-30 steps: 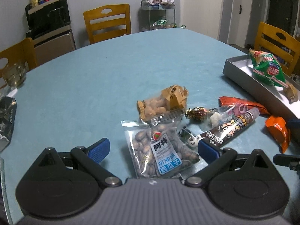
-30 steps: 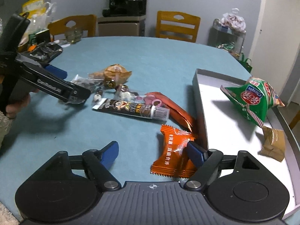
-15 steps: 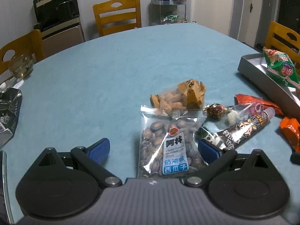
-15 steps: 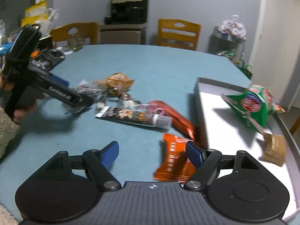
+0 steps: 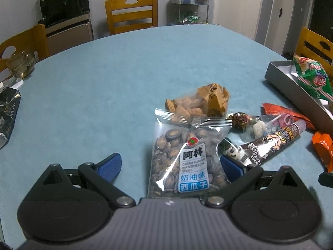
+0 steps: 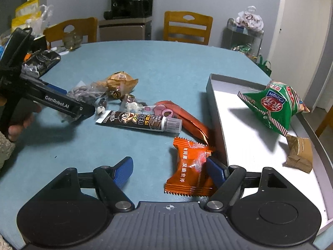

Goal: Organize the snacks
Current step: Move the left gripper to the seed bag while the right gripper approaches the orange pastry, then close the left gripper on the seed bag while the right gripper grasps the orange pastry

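Observation:
My left gripper (image 5: 169,166) is open low over the blue table, and a clear bag of watermelon seeds (image 5: 183,156) lies between its fingers, nearer the right pad. The right wrist view shows this left gripper (image 6: 83,109) from the side, beside the seed bag (image 6: 83,92). My right gripper (image 6: 170,171) is also open. An orange packet (image 6: 191,166) lies between its fingers, up against the right pad. A grey tray (image 6: 218,108) on the right holds a green snack bag (image 6: 274,106) and a small gold packet (image 6: 299,154).
Between the grippers lie a brown tube (image 6: 141,120), a red-orange wrapper (image 6: 187,116), a bag of nuts (image 5: 199,104) and small candies. A black packet (image 5: 8,112) and a glass cup (image 5: 20,65) sit at the table's far left. Wooden chairs ring the table.
The seed bag now lies straighter and more centred between my left fingers after a small shift of that gripper. My right gripper and the orange packet have stayed put.

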`<move>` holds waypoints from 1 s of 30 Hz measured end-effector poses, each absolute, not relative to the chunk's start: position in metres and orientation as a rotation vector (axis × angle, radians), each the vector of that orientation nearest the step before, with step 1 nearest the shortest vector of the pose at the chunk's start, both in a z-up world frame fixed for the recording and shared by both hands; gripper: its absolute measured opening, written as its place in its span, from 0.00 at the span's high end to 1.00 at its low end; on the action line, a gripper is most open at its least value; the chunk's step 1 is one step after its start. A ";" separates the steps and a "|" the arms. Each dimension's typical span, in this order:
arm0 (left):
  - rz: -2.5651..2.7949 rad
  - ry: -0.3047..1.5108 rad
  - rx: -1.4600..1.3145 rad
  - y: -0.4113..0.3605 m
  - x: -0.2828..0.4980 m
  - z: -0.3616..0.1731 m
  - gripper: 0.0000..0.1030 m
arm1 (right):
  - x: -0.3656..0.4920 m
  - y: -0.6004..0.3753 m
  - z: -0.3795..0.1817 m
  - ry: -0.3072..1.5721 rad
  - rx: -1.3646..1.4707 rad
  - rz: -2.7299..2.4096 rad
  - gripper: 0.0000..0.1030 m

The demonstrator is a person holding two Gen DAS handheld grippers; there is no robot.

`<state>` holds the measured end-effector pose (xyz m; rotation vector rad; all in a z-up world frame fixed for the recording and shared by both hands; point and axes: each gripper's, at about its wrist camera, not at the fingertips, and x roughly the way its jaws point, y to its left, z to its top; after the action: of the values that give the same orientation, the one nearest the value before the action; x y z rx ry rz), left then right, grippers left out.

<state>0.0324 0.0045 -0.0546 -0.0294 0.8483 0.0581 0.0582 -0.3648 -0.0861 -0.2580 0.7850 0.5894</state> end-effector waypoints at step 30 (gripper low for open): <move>0.034 0.860 -0.029 0.002 0.025 -0.055 0.00 | 0.054 -0.356 -0.084 0.788 -0.268 0.621 0.21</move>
<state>0.0255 0.0019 -0.0551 -0.0294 0.8603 0.0339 0.0543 -0.3561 -0.0837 -0.2676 0.7880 0.6205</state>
